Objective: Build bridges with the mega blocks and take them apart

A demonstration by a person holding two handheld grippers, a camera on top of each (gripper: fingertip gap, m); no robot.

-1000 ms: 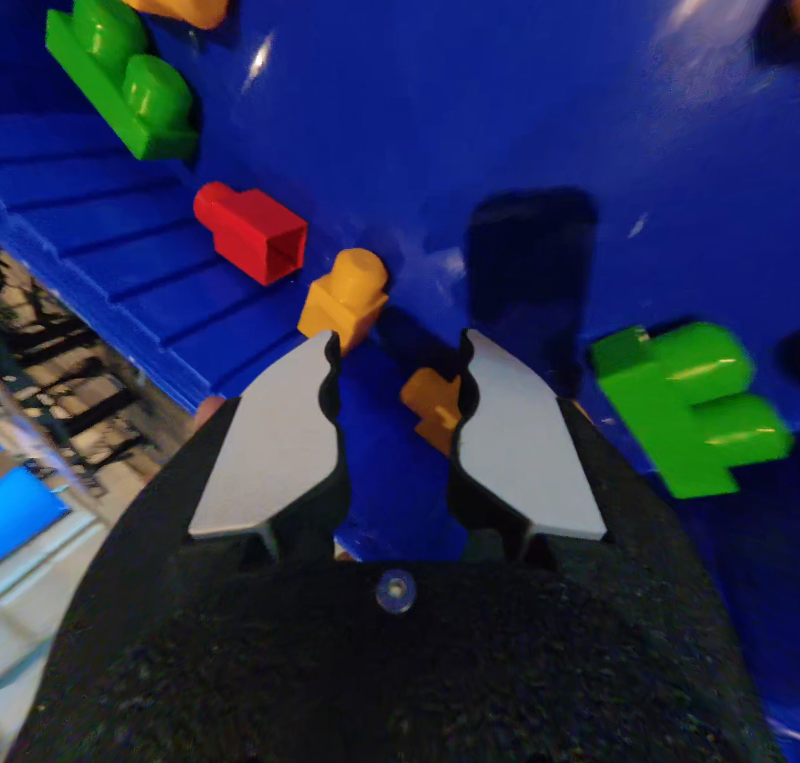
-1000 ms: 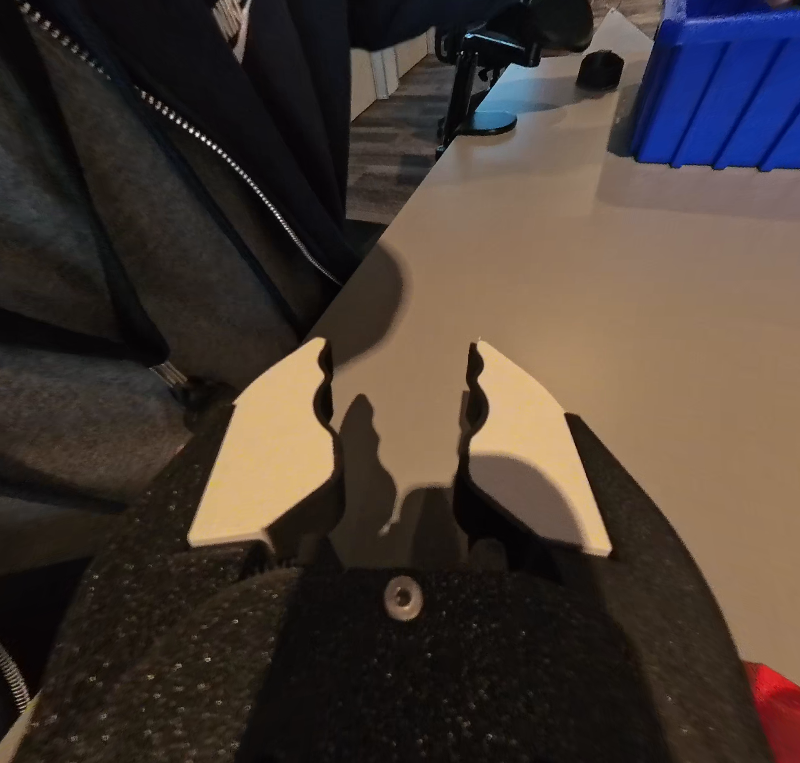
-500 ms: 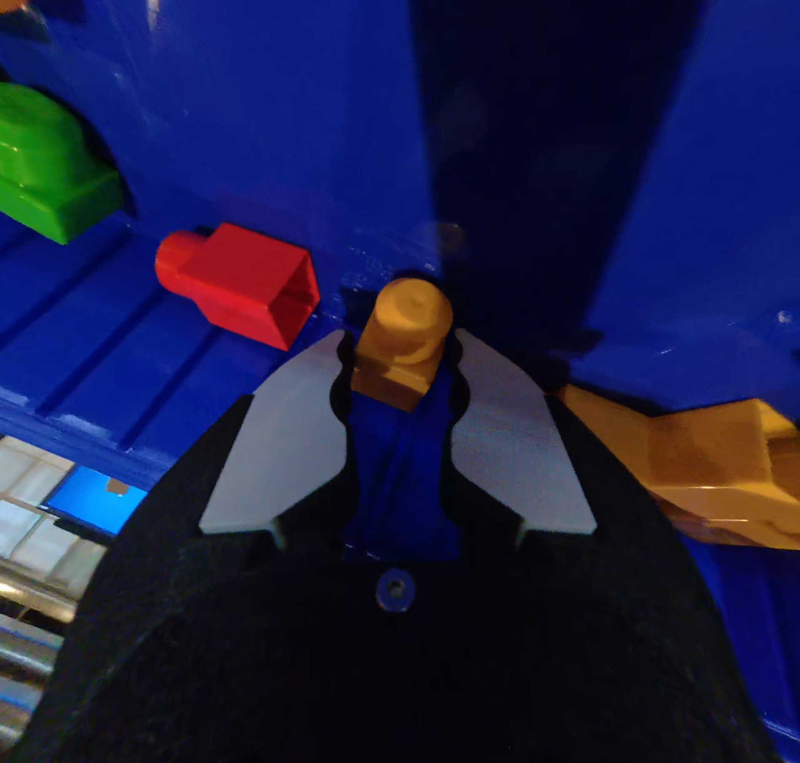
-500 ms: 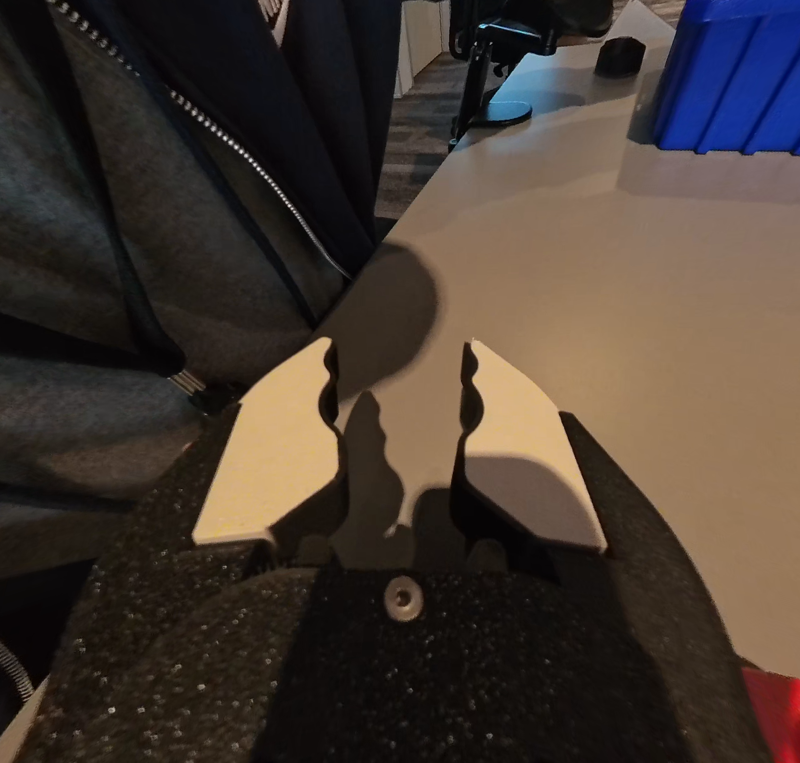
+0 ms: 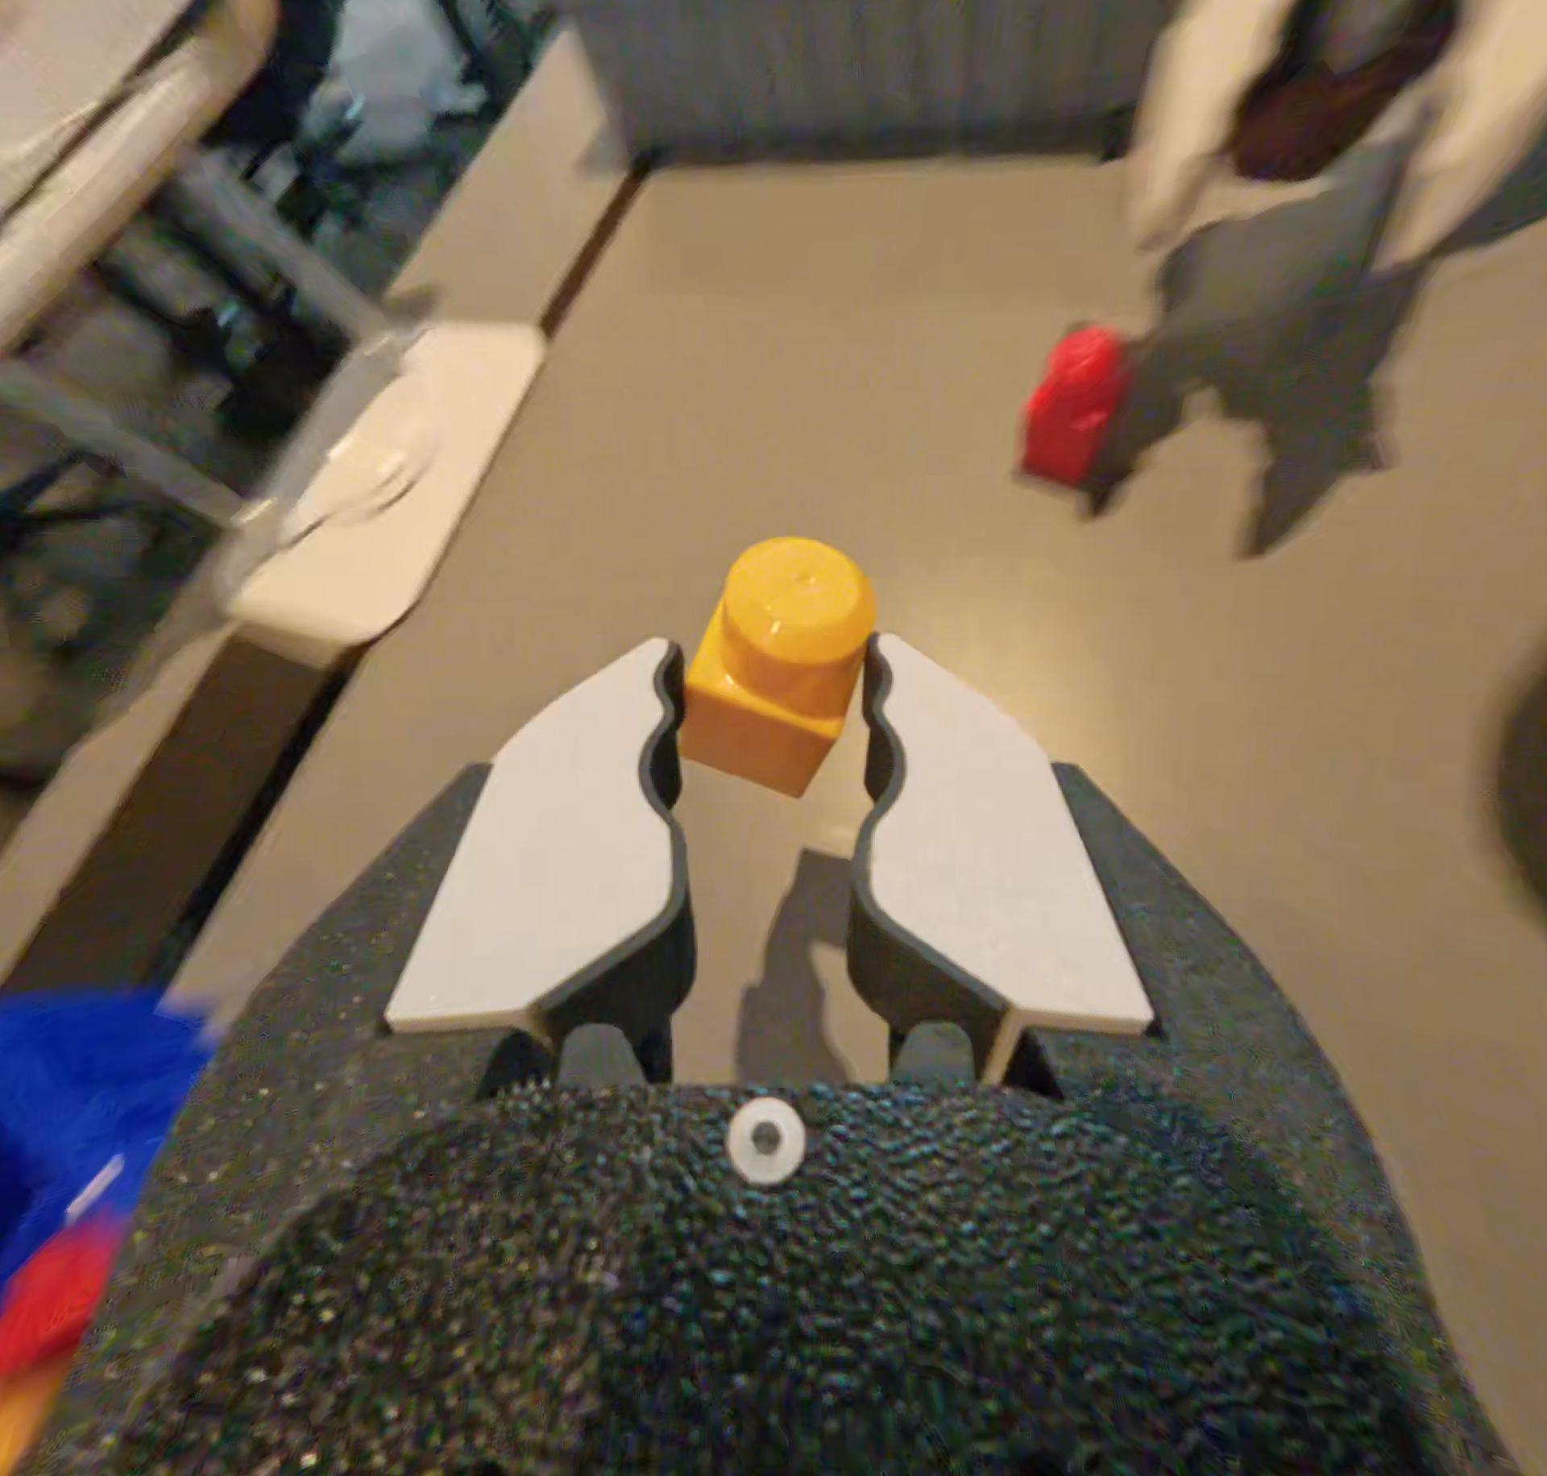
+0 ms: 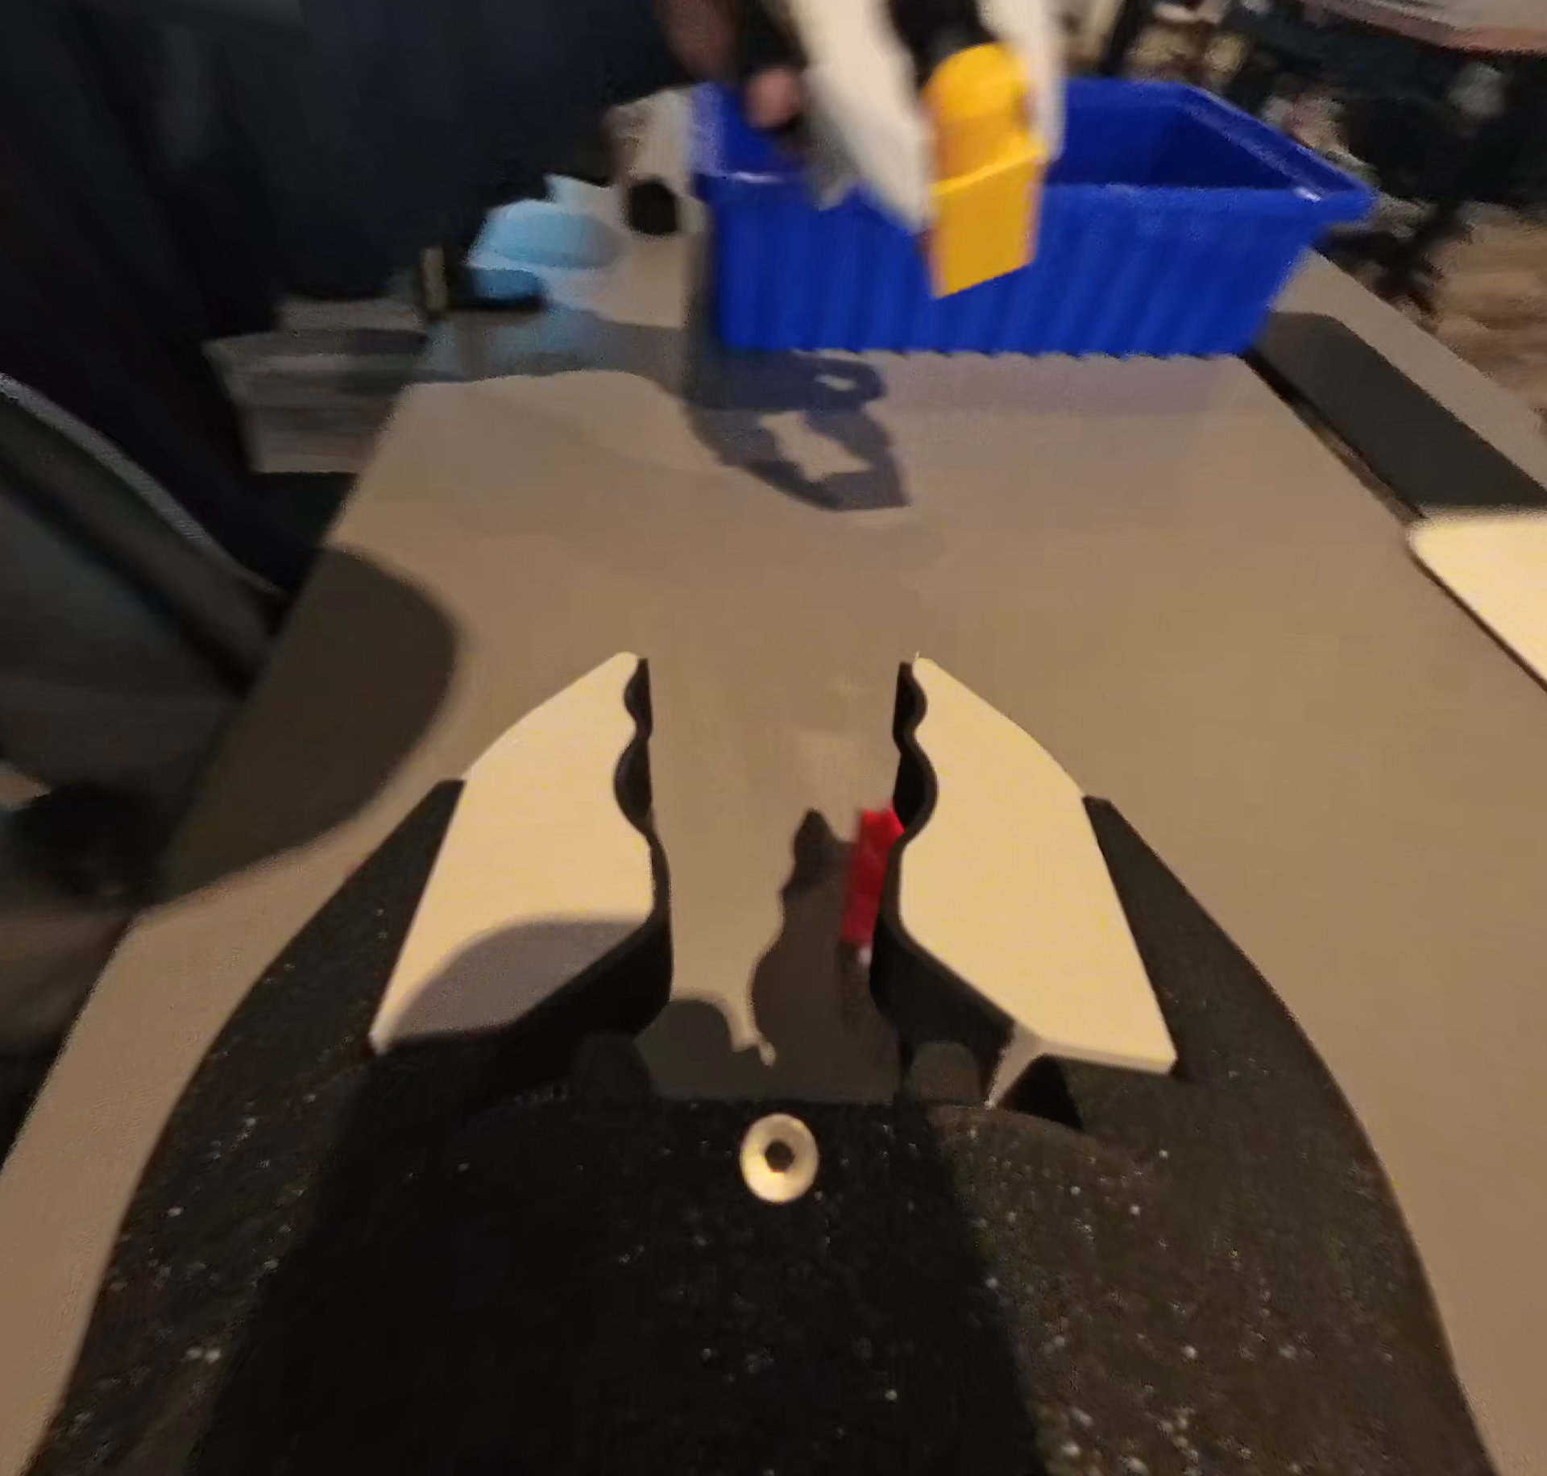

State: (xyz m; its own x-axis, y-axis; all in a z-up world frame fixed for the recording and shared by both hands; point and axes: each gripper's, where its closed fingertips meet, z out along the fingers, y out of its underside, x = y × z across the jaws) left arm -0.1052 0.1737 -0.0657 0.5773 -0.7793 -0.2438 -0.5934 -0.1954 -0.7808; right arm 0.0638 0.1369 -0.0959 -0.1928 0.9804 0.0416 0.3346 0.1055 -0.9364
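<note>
Left gripper (image 5: 774, 666) is clamped on a small orange block (image 5: 774, 666), single stud pointing away from the camera, square base pinched between the fingertips, carried in the air over the grey table (image 5: 837, 306). In the right wrist view the same block (image 6: 979, 172) hangs at 12 o'clock in front of the blue bin (image 6: 1172, 264).

Right gripper (image 6: 770, 682) is spread and empty, low over the table. A red block (image 6: 866, 875) sits on the table just inside its right finger, mostly hidden; contact can't be told. In the left wrist view that red block (image 5: 1076, 406) is at 2 o'clock, beside the blurred right gripper (image 5: 1306, 431).

Handling, as a judgement: hollow hard plastic, light, stiff, glossy so a bit slippery, not fragile. Best hold is across the flat base walls, as now; the round stud would roll out. The grip looks slightly skewed, so the block may twist when pressed.

Stage: early build, first pieces coming out of the bin.
</note>
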